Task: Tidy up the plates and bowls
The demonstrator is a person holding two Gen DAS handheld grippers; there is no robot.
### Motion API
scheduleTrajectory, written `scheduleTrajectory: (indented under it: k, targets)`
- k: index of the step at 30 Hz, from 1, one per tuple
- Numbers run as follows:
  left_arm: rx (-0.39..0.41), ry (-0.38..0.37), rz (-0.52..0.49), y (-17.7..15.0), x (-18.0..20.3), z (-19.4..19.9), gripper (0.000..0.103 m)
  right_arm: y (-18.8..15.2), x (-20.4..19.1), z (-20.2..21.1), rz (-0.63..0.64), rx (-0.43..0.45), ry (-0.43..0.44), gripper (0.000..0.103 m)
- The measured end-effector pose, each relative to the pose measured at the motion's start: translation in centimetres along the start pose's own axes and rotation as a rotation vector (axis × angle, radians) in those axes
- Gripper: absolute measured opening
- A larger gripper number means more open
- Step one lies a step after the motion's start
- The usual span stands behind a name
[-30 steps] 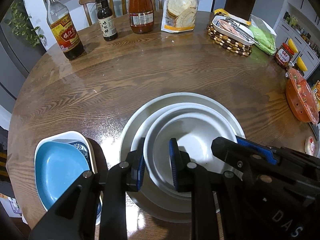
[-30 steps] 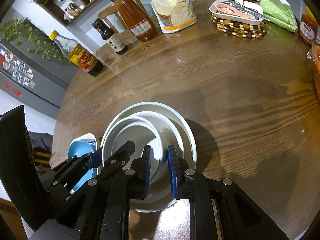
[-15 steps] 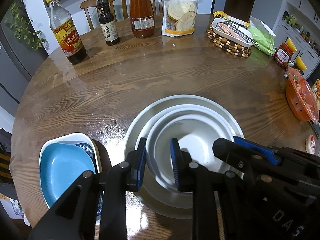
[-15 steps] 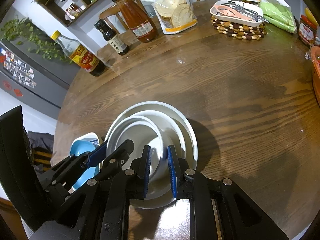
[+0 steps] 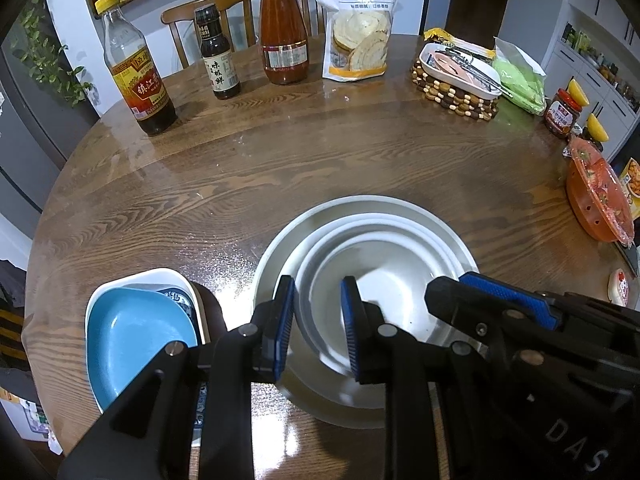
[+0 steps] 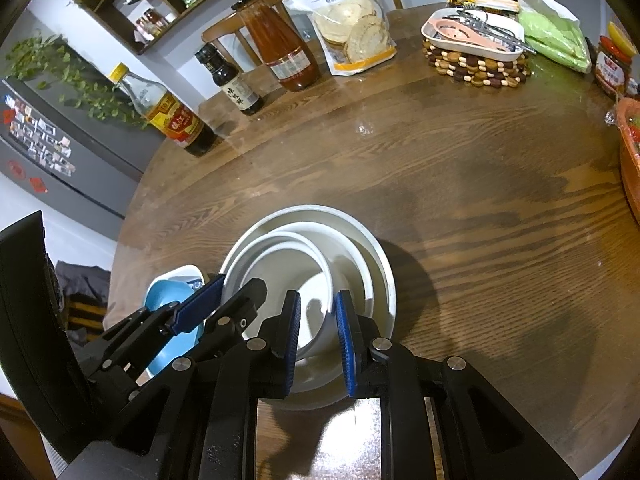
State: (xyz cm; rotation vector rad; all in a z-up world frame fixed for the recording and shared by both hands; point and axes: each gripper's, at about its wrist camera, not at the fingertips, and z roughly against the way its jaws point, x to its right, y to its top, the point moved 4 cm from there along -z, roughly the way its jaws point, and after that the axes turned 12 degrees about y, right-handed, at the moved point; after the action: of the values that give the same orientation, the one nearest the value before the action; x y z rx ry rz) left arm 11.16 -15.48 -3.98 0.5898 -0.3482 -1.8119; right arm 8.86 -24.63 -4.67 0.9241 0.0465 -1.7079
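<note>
A nest of white round bowls sits on the wooden table's near side, also in the right wrist view. A blue square dish lies in a white square dish to its left, also in the right wrist view. My left gripper is open, its jaws on either side of the innermost bowl's left rim without visibly pinching it. My right gripper is open, its jaws on either side of that bowl's right rim; it also shows in the left wrist view.
At the far edge stand a vinegar bottle, a soy bottle, a sauce jar and a flour bag. A tray on a beaded mat, a green bag and an orange colander are at right.
Both grippers have drawn back and risen a little; the bowl stack looks slightly farther away. The bowls and dishes have not moved.
</note>
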Motion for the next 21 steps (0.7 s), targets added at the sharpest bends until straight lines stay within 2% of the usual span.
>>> scheduleTrajectory:
  k: [21]
  targets:
    - [0.012, -0.006, 0.021, -0.3, -0.92, 0.7, 0.034, -0.33, -0.37, 0.57, -0.004, 0.02, 0.01, 0.02]
